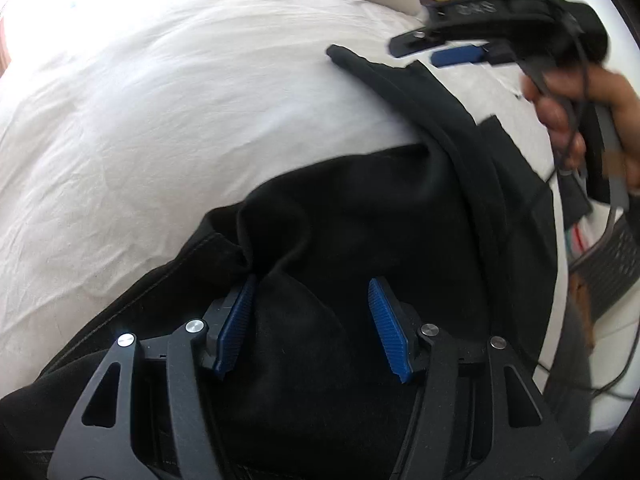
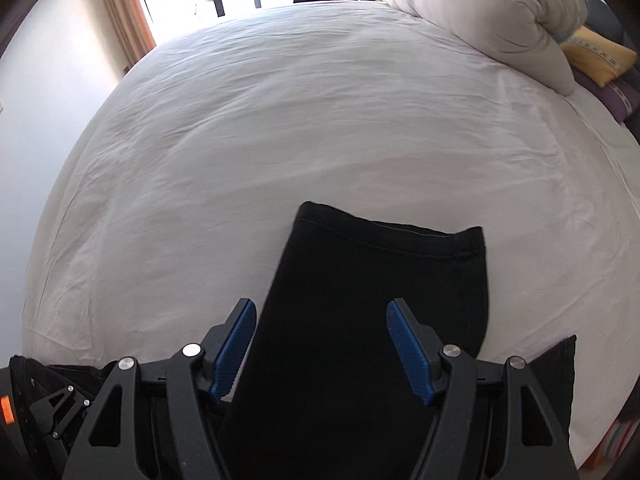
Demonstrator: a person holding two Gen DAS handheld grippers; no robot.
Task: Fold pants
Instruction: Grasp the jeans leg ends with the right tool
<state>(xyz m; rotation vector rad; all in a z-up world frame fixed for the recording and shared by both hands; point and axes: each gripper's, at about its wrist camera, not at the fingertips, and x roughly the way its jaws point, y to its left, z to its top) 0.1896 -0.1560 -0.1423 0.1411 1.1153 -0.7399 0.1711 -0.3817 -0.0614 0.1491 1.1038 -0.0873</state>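
Note:
Black pants [image 1: 360,208] lie on a white bed sheet [image 1: 180,100]. In the left wrist view my left gripper [image 1: 314,288] is open over the bunched waist end, its blue pads either side of the dark fabric. The right gripper [image 1: 448,50] shows at the upper right, held by a hand above a leg end. In the right wrist view my right gripper [image 2: 322,310] is open just above a pant leg [image 2: 360,300] whose hem [image 2: 384,230] lies flat ahead. Nothing is gripped.
A rolled white duvet [image 2: 488,12] and a yellow cushion [image 2: 600,58] lie at the head of the bed, far right. A window with a curtain [image 2: 124,8] stands beyond the bed. Cables and a dark chair [image 1: 616,264] are at the bed's right side.

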